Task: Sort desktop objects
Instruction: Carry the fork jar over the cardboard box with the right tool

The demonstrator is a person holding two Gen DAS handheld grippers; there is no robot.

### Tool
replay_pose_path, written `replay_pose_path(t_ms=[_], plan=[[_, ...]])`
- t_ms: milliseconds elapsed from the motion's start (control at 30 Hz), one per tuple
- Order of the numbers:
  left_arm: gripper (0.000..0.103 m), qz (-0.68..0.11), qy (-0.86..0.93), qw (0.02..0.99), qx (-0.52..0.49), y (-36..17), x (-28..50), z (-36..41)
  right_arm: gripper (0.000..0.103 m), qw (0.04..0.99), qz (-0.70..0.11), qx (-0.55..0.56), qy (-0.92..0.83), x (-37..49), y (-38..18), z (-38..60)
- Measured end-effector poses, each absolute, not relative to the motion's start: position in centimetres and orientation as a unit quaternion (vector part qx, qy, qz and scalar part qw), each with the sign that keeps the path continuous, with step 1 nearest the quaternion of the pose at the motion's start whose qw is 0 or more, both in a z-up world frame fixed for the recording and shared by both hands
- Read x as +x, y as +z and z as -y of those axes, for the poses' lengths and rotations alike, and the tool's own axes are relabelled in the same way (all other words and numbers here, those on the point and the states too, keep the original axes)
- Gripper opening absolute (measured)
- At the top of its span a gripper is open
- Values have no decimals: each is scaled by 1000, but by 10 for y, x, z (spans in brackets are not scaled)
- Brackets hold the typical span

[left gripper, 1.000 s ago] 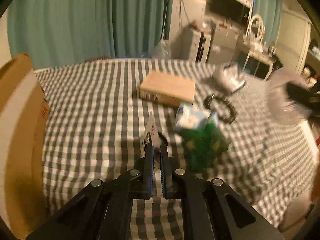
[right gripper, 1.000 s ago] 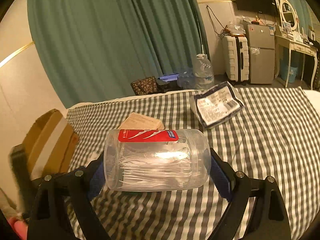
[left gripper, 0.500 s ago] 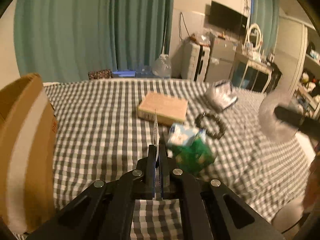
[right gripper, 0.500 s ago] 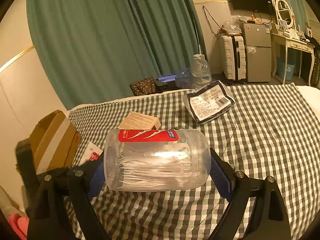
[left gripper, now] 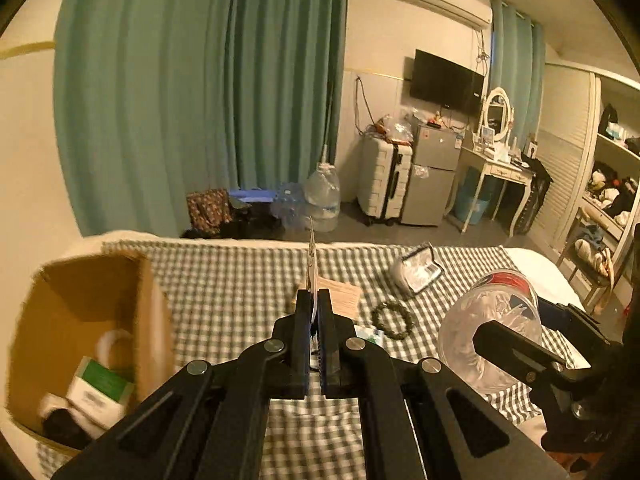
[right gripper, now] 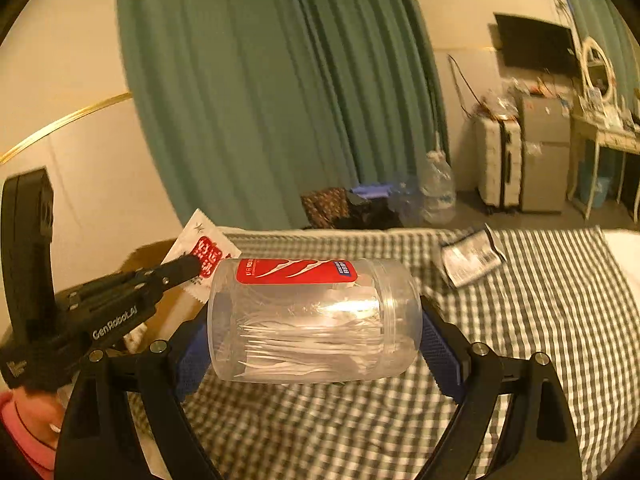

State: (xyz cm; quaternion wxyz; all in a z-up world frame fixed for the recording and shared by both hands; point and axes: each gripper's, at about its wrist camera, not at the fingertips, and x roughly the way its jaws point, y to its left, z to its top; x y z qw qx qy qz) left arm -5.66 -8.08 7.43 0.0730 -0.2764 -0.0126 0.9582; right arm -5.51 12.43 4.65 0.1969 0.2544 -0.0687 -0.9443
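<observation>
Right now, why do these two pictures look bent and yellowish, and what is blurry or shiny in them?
Both views are fisheye: the curtains bow and black corners ring the frame, under warm, dim room light. Left wrist view: the cardboard box is smeared by blur, while the black tool at the bottom is sharp. Right wrist view: a bright glare streak lies on the clear jar, and the checked cloth is slightly soft.

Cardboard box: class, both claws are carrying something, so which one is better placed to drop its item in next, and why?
Probably the left claw: its packet is already beside the cardboard box, while the right claw holds the jar farther away over the checked cloth.
</observation>
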Motion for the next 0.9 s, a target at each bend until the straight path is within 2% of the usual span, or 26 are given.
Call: replay_pose_path(t_ms=[233,400,600,900], plan=[[2,14,959,32,-281,105,-43,139,90,249,55,237,-937,-41,82,-57],[2,20,958,0,-286,106,-37,187,90,287,29,231,-929,-35,87,0],[2,38,951,-50,-304,79,-29,250,90,327,9,253,-911,-46,73,63],[2,90,935,-65,-336,20,-28,311,90,340,-18,313,-887,-80,27,135]])
